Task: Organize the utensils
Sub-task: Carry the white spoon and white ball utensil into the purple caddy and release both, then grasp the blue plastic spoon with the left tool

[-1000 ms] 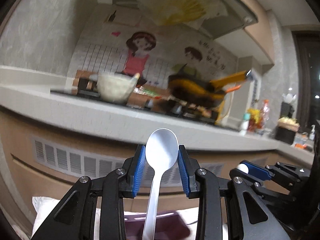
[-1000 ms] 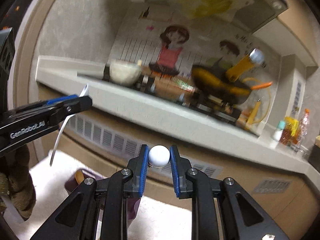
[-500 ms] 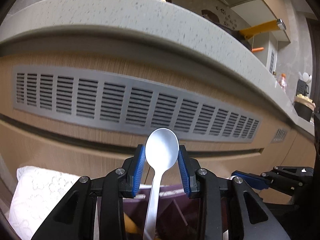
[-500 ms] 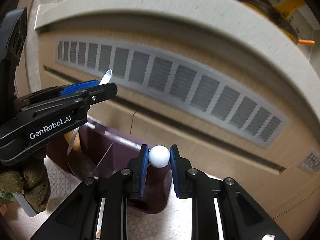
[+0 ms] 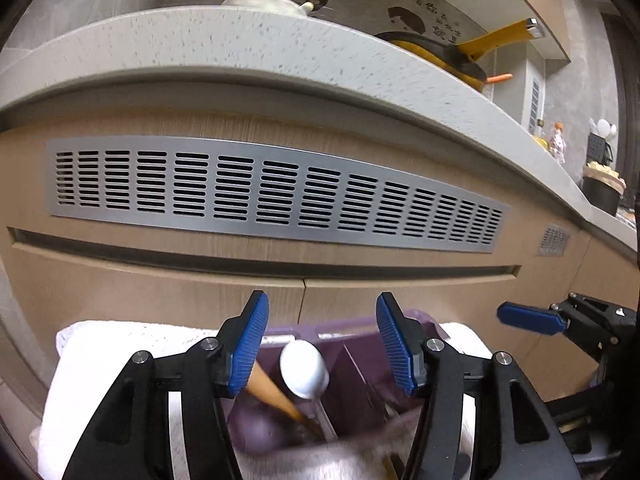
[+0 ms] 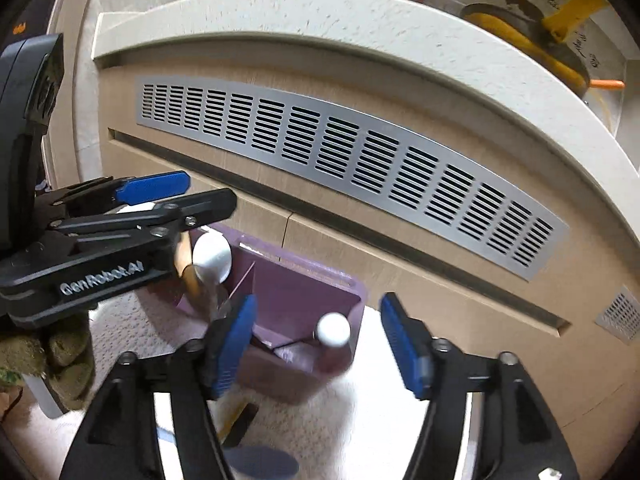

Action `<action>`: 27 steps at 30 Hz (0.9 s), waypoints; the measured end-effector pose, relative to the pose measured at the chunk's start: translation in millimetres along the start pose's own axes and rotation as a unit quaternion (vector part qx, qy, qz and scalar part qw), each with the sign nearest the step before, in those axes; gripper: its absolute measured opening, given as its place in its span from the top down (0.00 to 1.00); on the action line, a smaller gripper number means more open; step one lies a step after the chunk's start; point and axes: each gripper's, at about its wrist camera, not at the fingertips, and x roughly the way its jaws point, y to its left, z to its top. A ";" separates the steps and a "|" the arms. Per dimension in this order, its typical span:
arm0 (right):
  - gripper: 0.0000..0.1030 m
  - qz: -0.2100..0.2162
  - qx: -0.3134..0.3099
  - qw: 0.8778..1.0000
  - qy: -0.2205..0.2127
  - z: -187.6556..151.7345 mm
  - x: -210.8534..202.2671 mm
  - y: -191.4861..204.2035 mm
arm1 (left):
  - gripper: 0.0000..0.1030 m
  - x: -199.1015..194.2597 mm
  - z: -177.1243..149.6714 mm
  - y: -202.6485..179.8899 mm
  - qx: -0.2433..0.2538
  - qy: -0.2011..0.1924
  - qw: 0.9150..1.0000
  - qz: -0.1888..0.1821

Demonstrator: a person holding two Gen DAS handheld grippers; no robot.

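Both the left gripper and the right gripper hang with fingers spread apart and gripping nothing above the purple utensil holder on the white cloth, where the white spoon stands in its left compartment beside a wooden handle and a white round-ended utensil in the right.

Light: even indoor light is cast from above; the counter is lit brightly, the cabinet front below it more dimly.
Shadows: a dark band is seen under the counter lip.
Glare: the cloth is washed out to white.
Blur: the holder and spoon are smeared; the vent is rendered sharp.
Distortion: straight edges are bowed, and the corners are blacked out.
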 end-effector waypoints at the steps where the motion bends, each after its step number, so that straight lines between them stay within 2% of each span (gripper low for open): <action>1: 0.31 -0.002 0.002 1.000 0.002 -5.1 -4.2 -0.6 | 0.39 -5.9 -1.1 -0.6 0.002 0.003 1.000 0.000; 4: 0.26 0.000 0.011 1.000 0.017 -23.3 -11.8 -0.7 | 0.39 -22.6 -6.3 -2.8 0.008 0.013 1.000 0.005; 5: 0.20 0.002 0.014 1.000 0.022 -29.1 -13.2 -0.7 | 0.39 -27.9 -9.0 -3.5 0.011 0.017 1.000 0.009; 8: 0.11 0.003 0.027 0.999 0.039 -52.1 -17.7 1.1 | 0.36 -43.9 -19.7 -4.7 0.021 0.035 0.999 0.017; 11: 0.09 0.013 0.039 0.998 0.054 -74.4 -19.6 3.3 | 0.31 -60.4 -35.6 -4.4 0.040 0.059 0.997 0.029; 15: 0.09 0.031 0.067 0.995 0.066 -102.7 -26.4 -1.2 | 0.30 -77.3 -62.5 -0.3 0.054 0.093 0.994 0.039; 19: 0.09 0.042 0.057 0.993 0.097 -120.0 -23.7 5.8 | 0.30 -90.7 -94.0 3.5 0.060 0.136 0.988 0.044; 21: 0.11 0.052 0.044 0.992 0.111 -128.7 -21.5 17.2 | 0.30 -95.5 -107.7 5.7 0.057 0.154 0.985 0.045; 23: 0.26 0.059 0.031 0.990 0.121 -132.3 -18.1 27.8 | 0.30 -100.2 -119.2 8.2 0.052 0.169 0.983 0.043; 24: 0.30 0.065 0.028 0.989 0.127 -132.9 -14.8 32.5 | 0.30 -102.4 -123.8 8.5 0.050 0.175 0.982 0.041; 27: 0.33 0.070 0.061 0.987 0.134 -128.6 -3.8 30.3 | 0.30 -107.2 -130.4 6.6 0.052 0.181 0.982 0.033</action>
